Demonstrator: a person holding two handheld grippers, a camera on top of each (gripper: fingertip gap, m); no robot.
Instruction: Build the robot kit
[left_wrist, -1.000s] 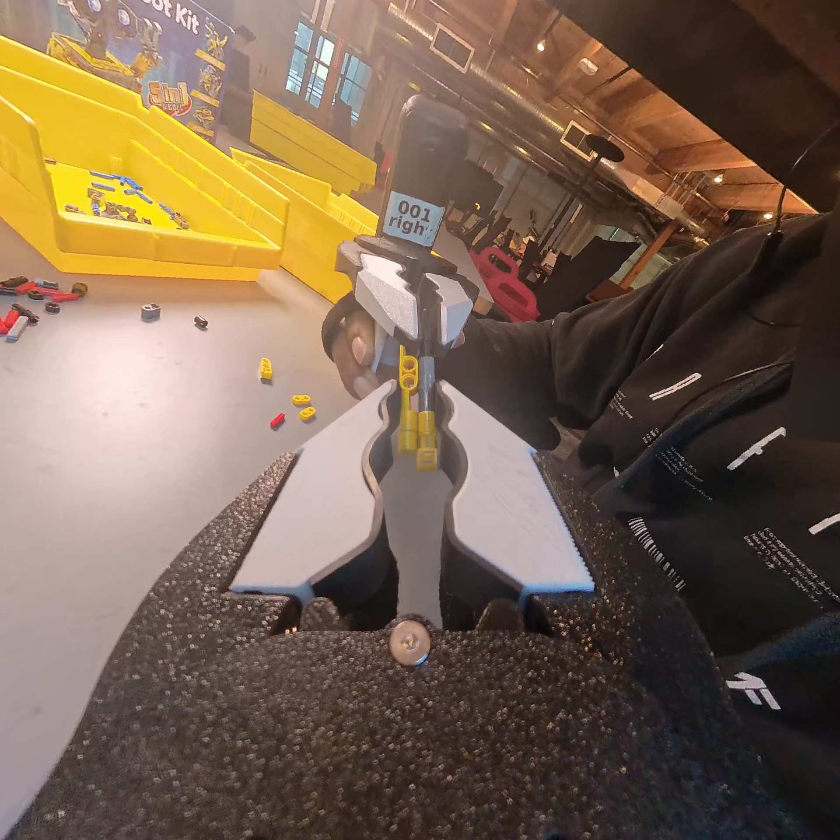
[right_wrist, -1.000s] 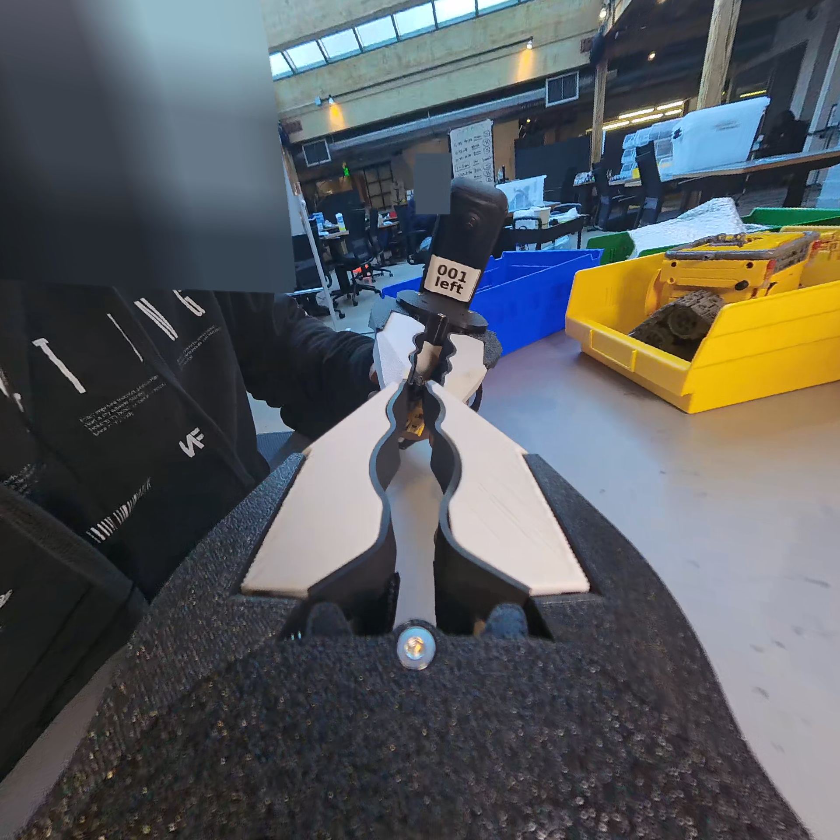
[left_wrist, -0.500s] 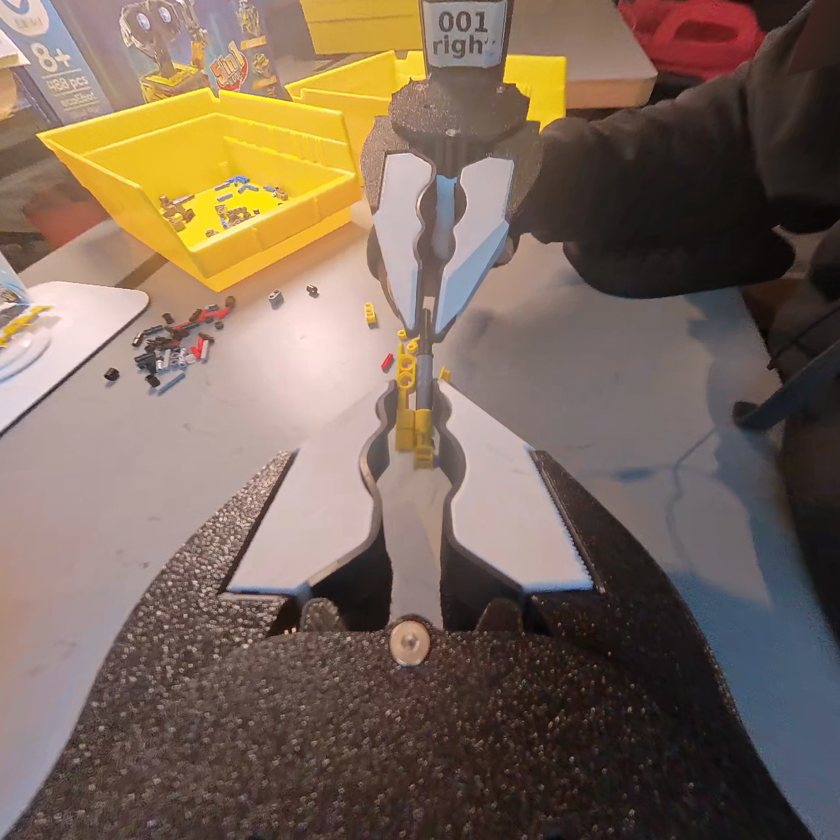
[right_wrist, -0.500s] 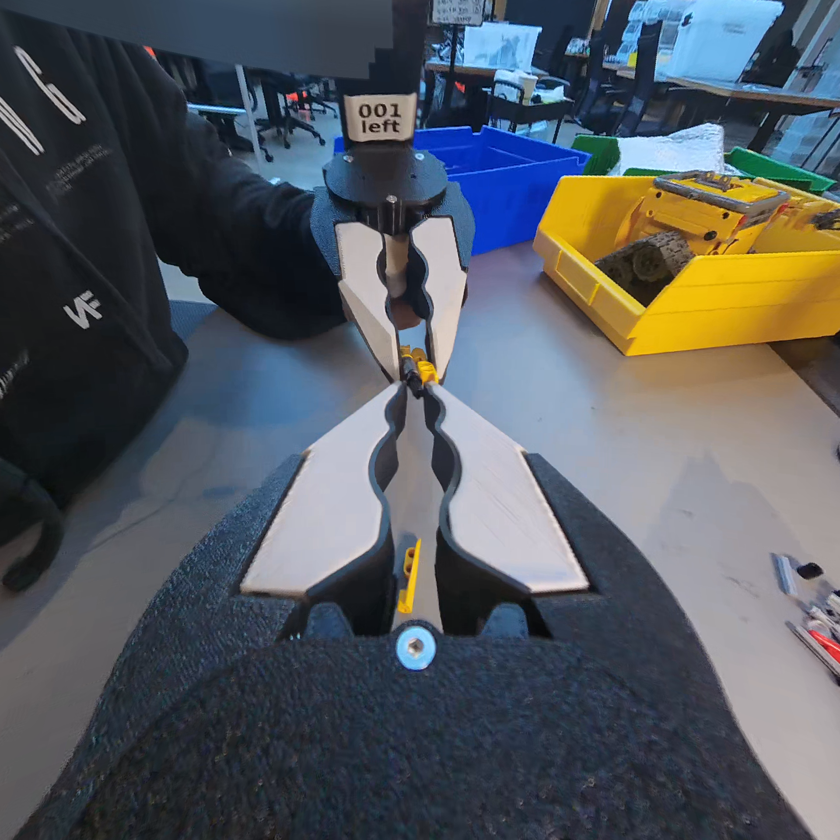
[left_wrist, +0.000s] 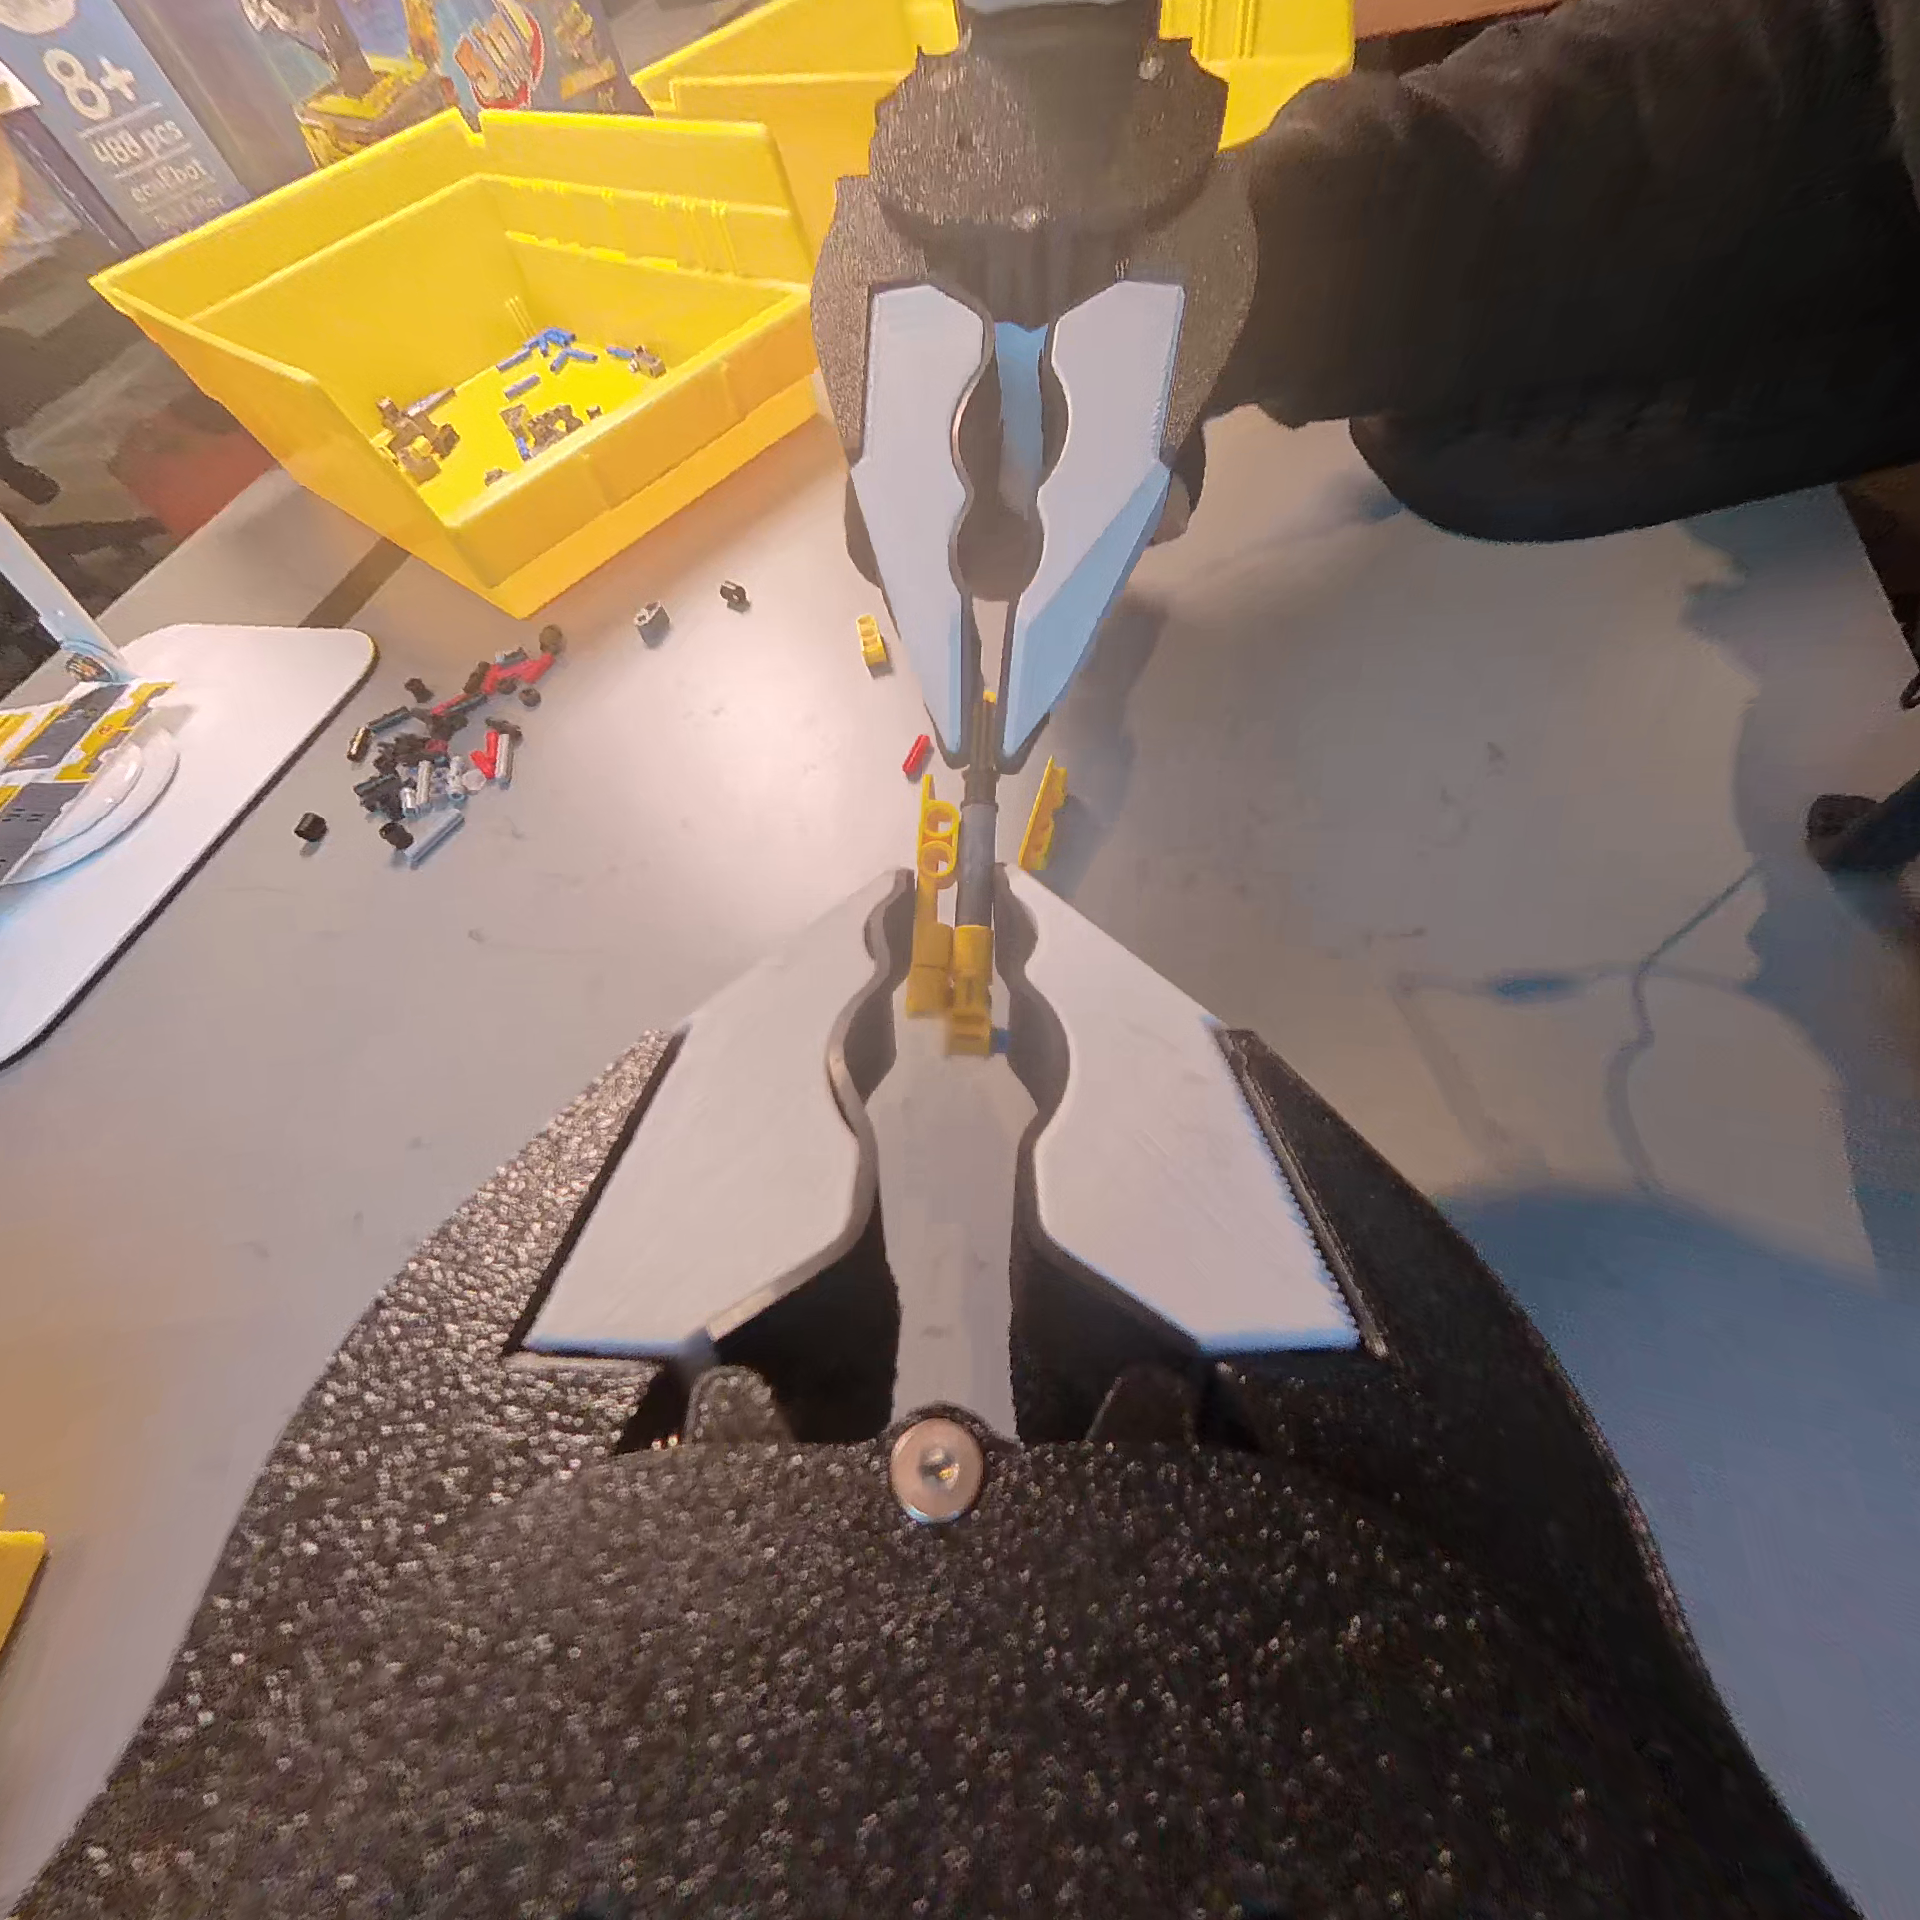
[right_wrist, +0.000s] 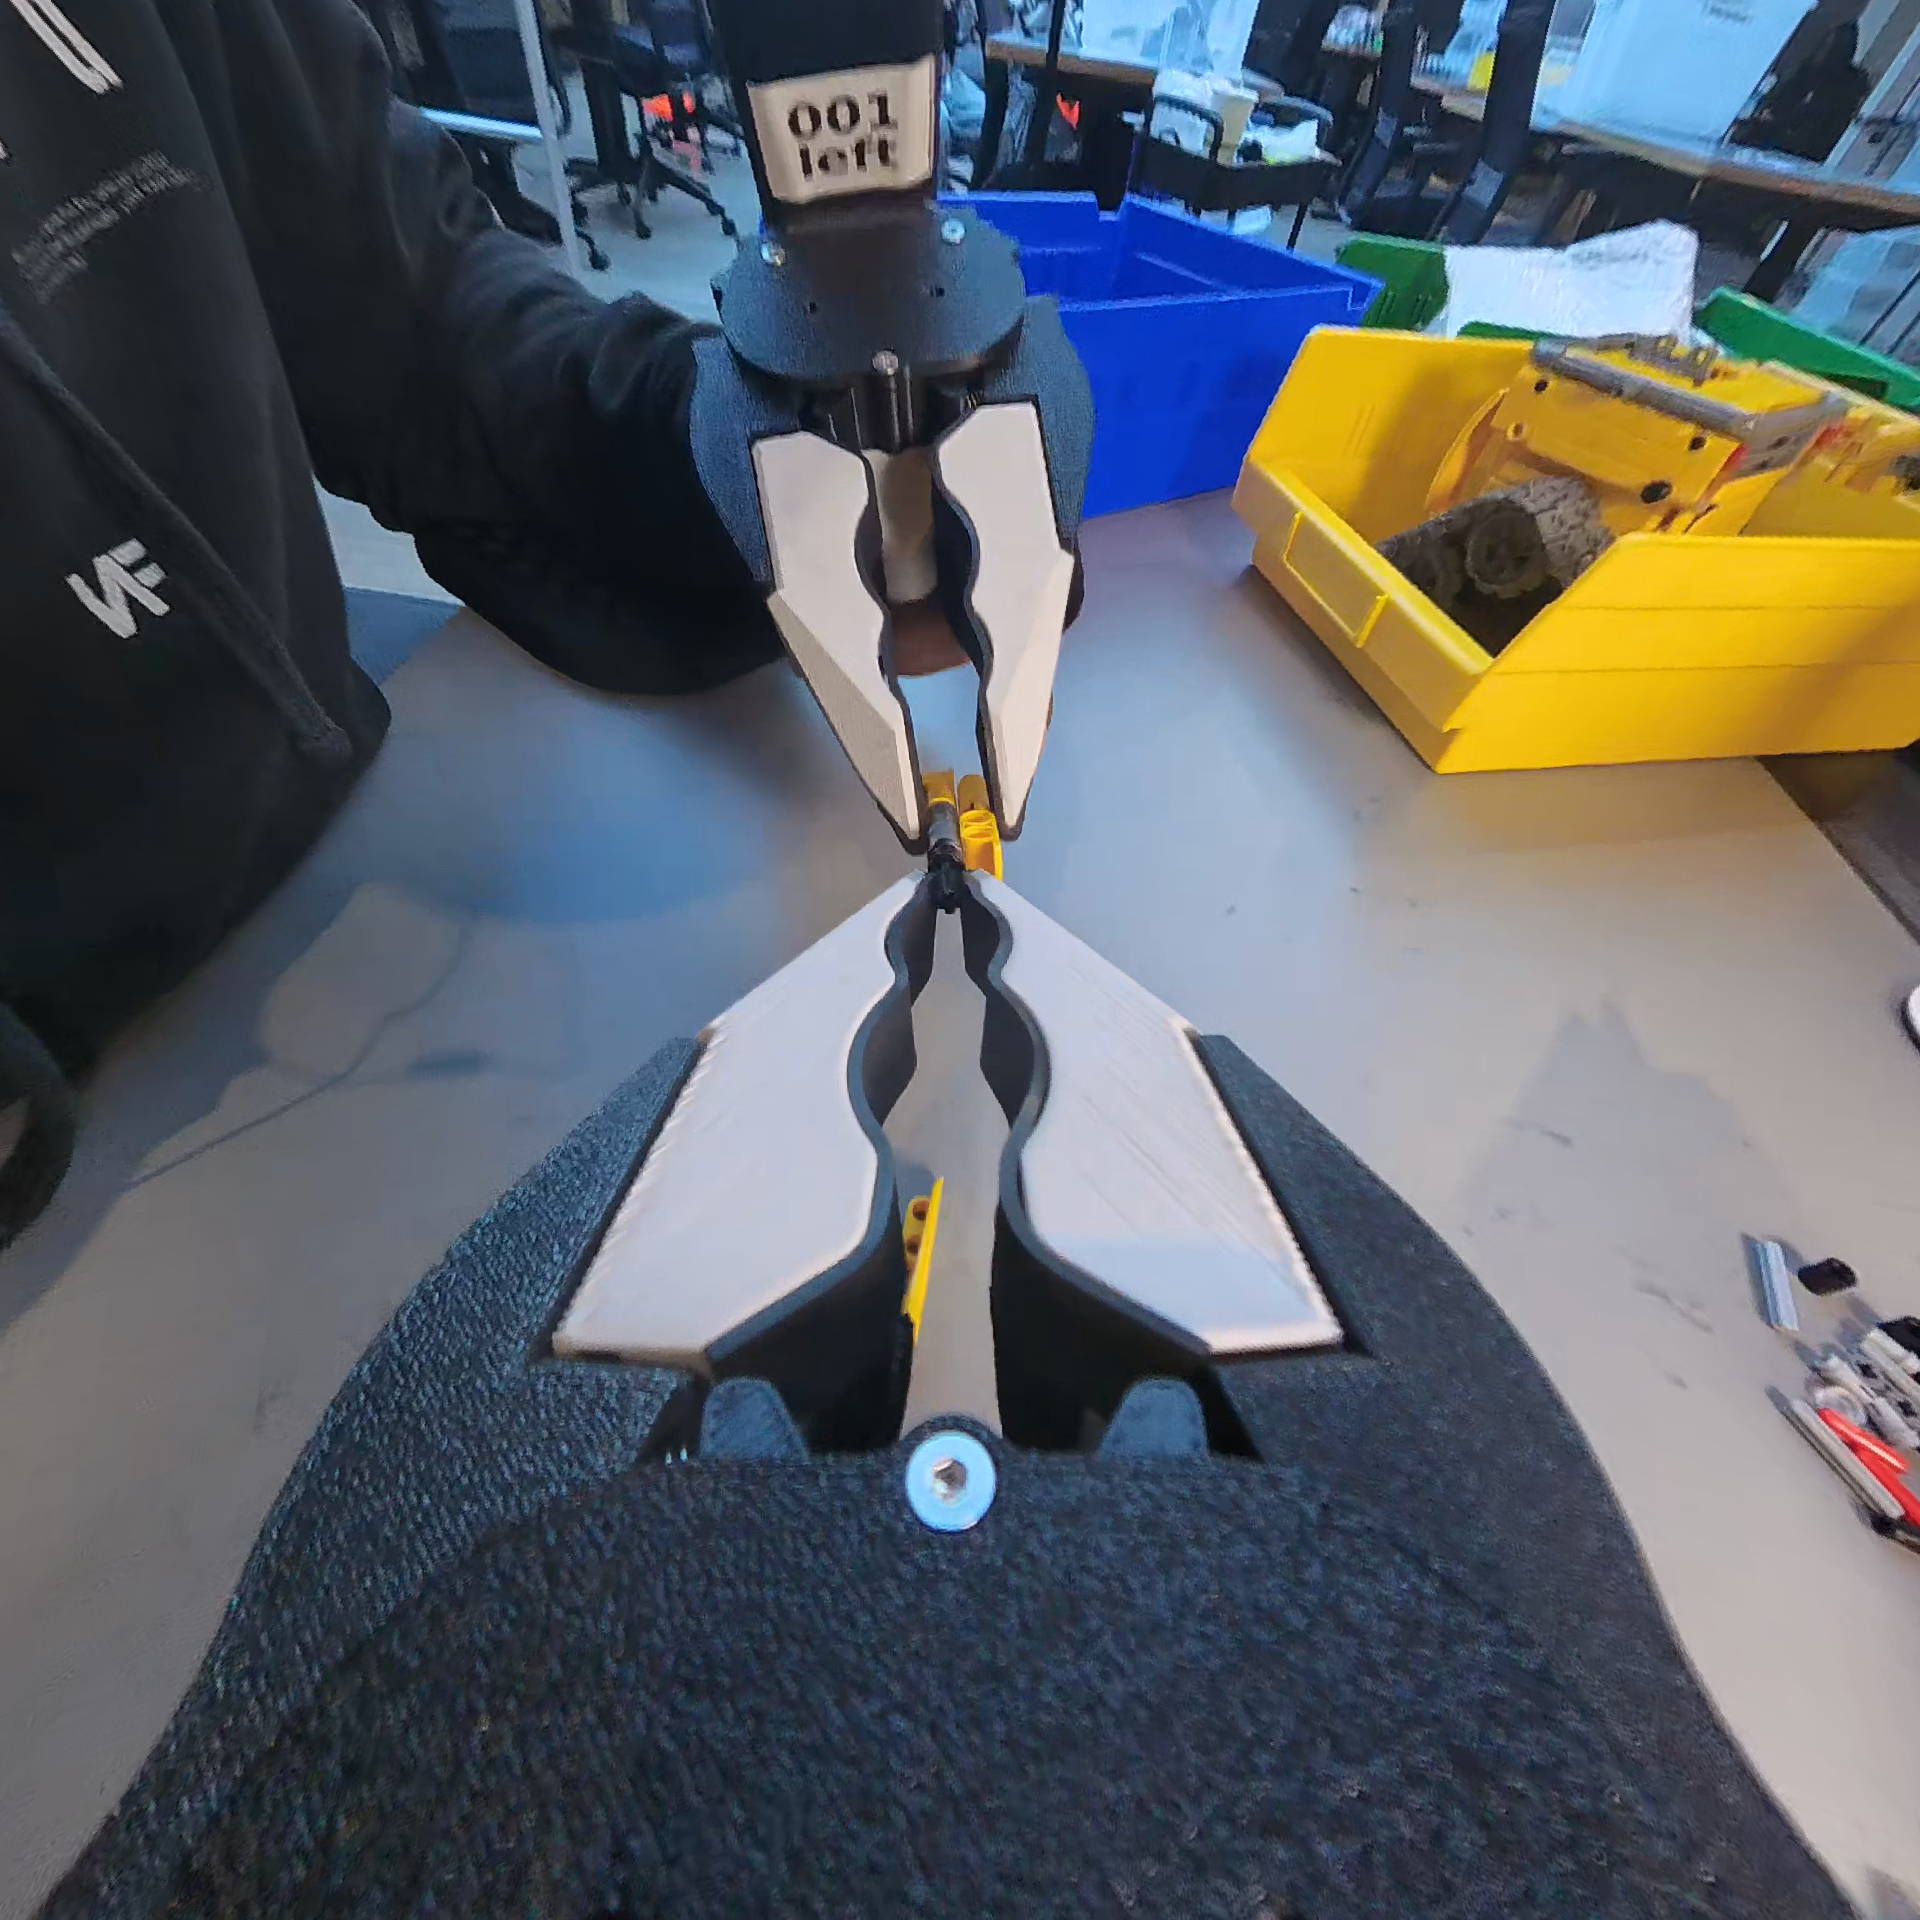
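The left tongs pinch a small yellow brick assembly between their tips, held above the grey surface. A thin dark axle sticks forward out of that assembly, and the right tongs are pressed together on its far end, so both pairs face each other tip to tip. Seen from the right wrist view, the right tongs close on the axle while the left tongs grip the yellow brick assembly just beyond.

The piece looks like light, rigid plastic: stiff, smooth and fairly slippery, and the axle is slender, so it would likely twist or slide out under a loose grip. The blocky yellow body gives the best hold, with flat faces for the fingers; the axle is best taken near its end and pushed or pulled straight along its length, since side load could pop the joints apart.

A loose yellow beam lies on the surface near the tips. Farther left are scattered small parts and a yellow bin; in the right wrist view a second yellow bin holds a tracked model, beside a blue bin
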